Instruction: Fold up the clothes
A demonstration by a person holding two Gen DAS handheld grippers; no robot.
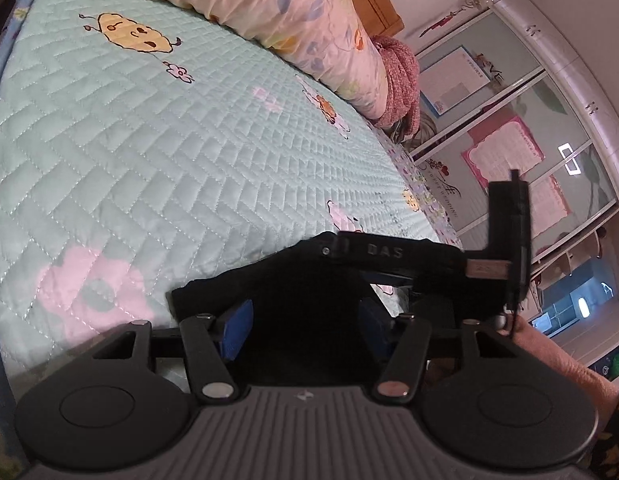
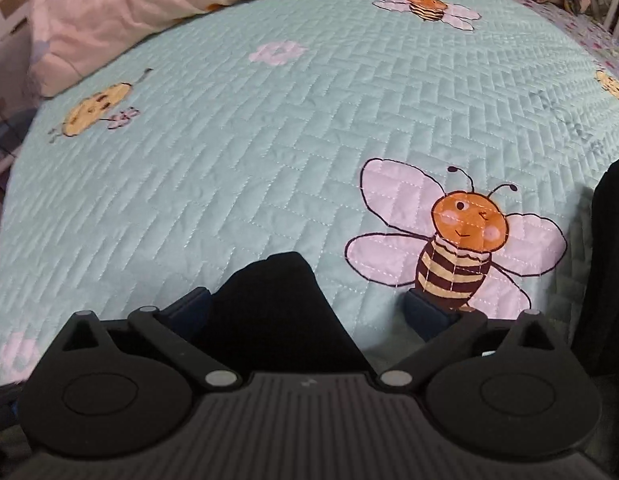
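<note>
1. Left tongs [image 1: 305, 326]: two blue pads [image 1: 235, 330], set apart, one black garment [image 1: 309, 292] bunched between them. Whether the pads press the cloth cannot be told.
2. Right tongs [image 2: 309, 312]: two blue pads, wide apart; a fold of the black garment [image 2: 277, 312] lies against the left pad [image 2: 193, 312], the right pad clear of it.
3. The garment rests on the near edge of the quilt [image 1: 169, 152]; a second dark strip shows at the right border of the right view.
4. One forearm [image 1: 561, 364], right of the left tongs.
5. Quilt, right view: two large bees, the near one [image 2: 457, 244] just beyond the right pad.
6. Beyond the quilt: one floral duvet [image 1: 277, 8], one pink knit bundle [image 1: 401, 80].
</note>
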